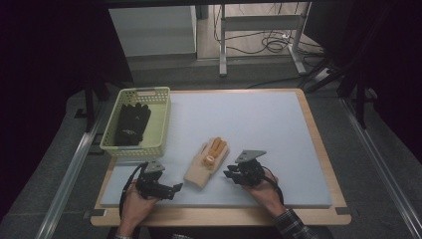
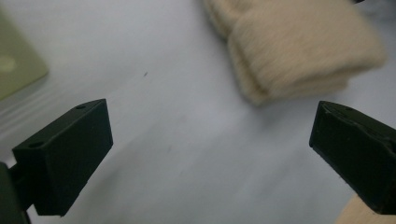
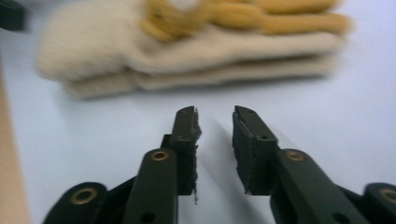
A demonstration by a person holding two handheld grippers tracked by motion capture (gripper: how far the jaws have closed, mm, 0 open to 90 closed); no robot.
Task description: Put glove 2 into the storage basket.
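Biggest risk here: pinching just the top layer of the cream gloves, so the stack peels apart and one glove flops back onto the grey mat halfway to the yellow basket. Could also drag the pile sideways if the two sides close at different times. Edges of the pile look blurry in the right gripper view, so hard to call exactly how many layers are stacked, probably two gloves folded together.

Stack sitting mid-mat, cuff toward the near edge, orange fingers pointing away. Basket off to the far left with a black glove already inside.

Left gripper low by the near edge, just left of the cuff, jaws spread wide, holding nothing. Right gripper just right of the stack, aimed at its side, jaws nearly together with a narrow gap, also holding nothing.
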